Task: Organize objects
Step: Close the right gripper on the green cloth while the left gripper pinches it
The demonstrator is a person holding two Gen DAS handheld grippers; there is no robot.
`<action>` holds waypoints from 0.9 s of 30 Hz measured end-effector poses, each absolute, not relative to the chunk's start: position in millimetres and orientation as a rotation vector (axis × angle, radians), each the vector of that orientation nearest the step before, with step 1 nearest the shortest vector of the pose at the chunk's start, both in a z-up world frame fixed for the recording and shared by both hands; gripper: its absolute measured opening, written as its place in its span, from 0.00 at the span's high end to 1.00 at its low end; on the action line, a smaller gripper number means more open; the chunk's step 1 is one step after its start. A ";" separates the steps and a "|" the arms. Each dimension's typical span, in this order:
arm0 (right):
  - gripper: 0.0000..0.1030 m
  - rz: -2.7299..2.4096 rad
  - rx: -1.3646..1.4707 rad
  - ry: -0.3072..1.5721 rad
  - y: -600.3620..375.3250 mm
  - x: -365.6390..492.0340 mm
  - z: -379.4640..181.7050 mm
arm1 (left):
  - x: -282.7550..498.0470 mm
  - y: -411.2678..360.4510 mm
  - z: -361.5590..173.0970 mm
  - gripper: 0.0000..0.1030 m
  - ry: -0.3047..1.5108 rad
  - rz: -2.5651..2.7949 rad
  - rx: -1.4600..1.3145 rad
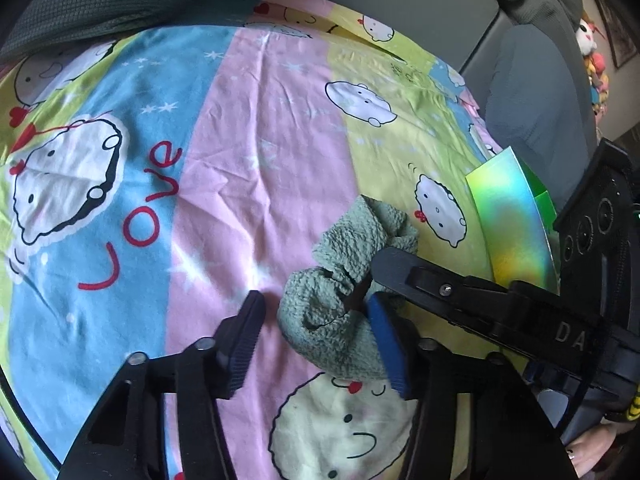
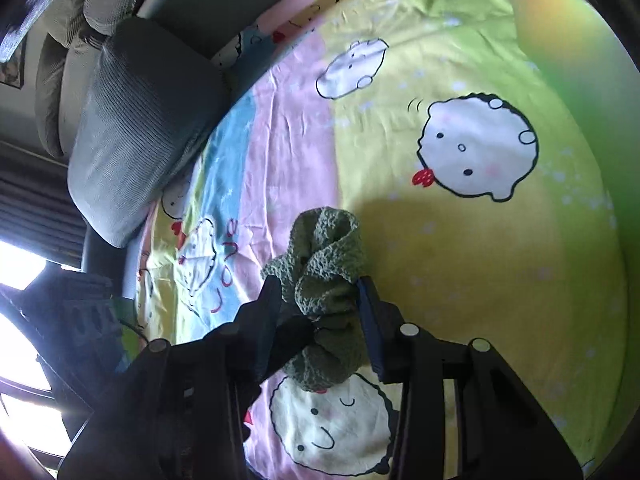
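Observation:
A crumpled grey-green fuzzy cloth [image 1: 352, 276] lies bunched on the cartoon-print bedsheet [image 1: 248, 152]. My left gripper [image 1: 316, 316] is open around its near end, the right blue pad [image 1: 386, 344] touching the cloth and the left finger apart from it. In the left wrist view the right gripper's finger [image 1: 404, 272] reaches in from the right onto the cloth. In the right wrist view my right gripper [image 2: 320, 300] stands closed around the same cloth [image 2: 324, 264], which bulges between its fingers.
A holographic green-yellow card or box [image 1: 516, 216] stands at the bed's right side. A grey pillow [image 2: 136, 128] and grey headboard lie at the sheet's far edge. Plush toys [image 1: 592, 64] hang far right. A bright window [image 2: 20, 264] is at left.

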State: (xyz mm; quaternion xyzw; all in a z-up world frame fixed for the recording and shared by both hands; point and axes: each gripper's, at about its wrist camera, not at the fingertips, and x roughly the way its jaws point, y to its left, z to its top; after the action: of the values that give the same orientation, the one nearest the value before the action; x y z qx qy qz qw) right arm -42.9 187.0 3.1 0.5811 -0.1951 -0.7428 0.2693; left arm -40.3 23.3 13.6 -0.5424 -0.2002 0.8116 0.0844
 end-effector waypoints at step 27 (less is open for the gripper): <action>0.72 -1.919 1.588 -0.666 183.9 -37.4 -16.6 | -38.7 36.4 12.4 0.65 -0.542 2.373 -1.529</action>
State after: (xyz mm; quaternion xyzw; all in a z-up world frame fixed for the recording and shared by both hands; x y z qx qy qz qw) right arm -37.4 183.9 -16.6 0.5917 -0.2480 -0.7149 0.2781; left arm -38.7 36.4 12.4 -0.5273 -0.1867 0.8182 0.1332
